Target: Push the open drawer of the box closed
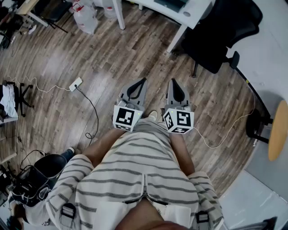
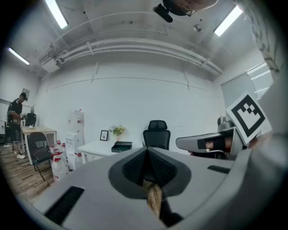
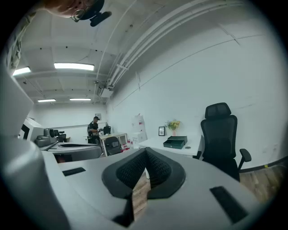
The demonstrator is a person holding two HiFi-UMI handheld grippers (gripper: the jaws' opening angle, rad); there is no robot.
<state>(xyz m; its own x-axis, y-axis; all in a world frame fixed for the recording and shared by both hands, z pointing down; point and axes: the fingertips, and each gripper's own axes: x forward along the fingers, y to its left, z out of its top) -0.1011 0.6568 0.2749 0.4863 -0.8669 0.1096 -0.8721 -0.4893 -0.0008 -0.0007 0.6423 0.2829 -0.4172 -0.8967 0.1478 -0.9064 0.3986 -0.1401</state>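
The dark green box (image 2: 121, 146) stands far off on a white table (image 2: 96, 148), beside a small flower pot and a picture frame. It shows again in the right gripper view as the dark box (image 3: 175, 143); whether its drawer stands out I cannot tell at this distance. In the head view both grippers are held close to the person's body, over the wooden floor. The left gripper (image 1: 143, 81) and the right gripper (image 1: 173, 81) point forward side by side. The left gripper's (image 2: 147, 150) jaws meet with nothing between them, and so do the right gripper's (image 3: 145, 150).
A black office chair (image 1: 225, 27) stands at the white table's (image 1: 193, 13) right end. Water bottles (image 1: 85, 18) stand by its left leg. A power strip with its cable (image 1: 75, 83) lies on the floor at left, a black bag (image 1: 31, 184) at lower left. A person (image 2: 15, 117) stands far off.
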